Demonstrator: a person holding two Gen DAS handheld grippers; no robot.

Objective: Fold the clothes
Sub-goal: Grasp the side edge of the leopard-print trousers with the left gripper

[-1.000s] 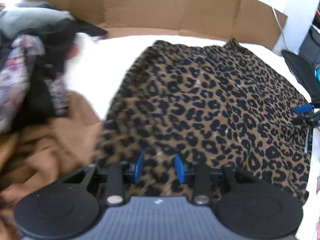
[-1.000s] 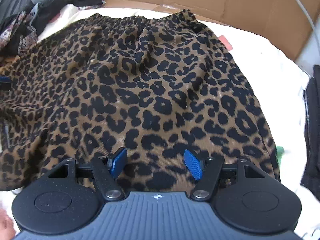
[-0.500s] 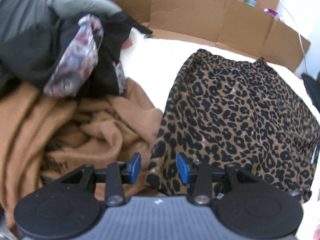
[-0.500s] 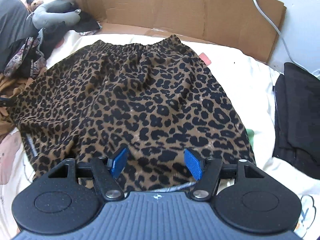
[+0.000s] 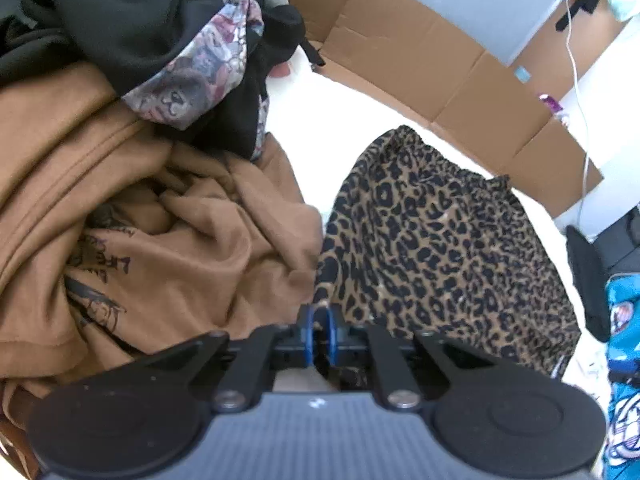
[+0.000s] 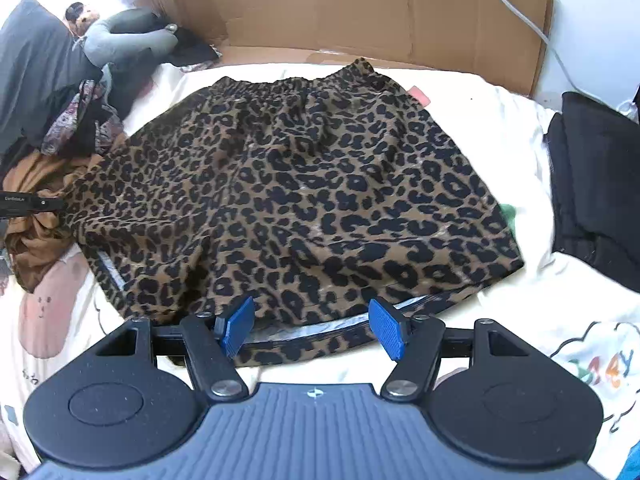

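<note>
A leopard-print skirt [image 6: 304, 184] lies spread flat on the white bedsheet [image 6: 520, 320], with its elastic waistband toward the far cardboard. In the left wrist view my left gripper [image 5: 318, 336] is shut on the left edge of the leopard skirt [image 5: 440, 248], a pinch of fabric showing between the blue pads. The right wrist view catches the left gripper's tip [image 6: 36, 204] at that same side edge. My right gripper [image 6: 312, 326] is open, hovering just over the near hem, with its blue pads [image 6: 238, 324] wide apart and holding nothing.
A heap of unfolded clothes sits left of the skirt: a brown garment [image 5: 140, 240], black and patterned pieces [image 5: 192, 80]. Flattened cardboard [image 6: 360, 12] lines the back. Folded black clothes [image 6: 592, 192] lie on the right. A white cable [image 6: 520, 8] hangs at the back right.
My left gripper moved left to the skirt's side edge and closed on it. My right gripper drew back toward the near hem and stayed open.
</note>
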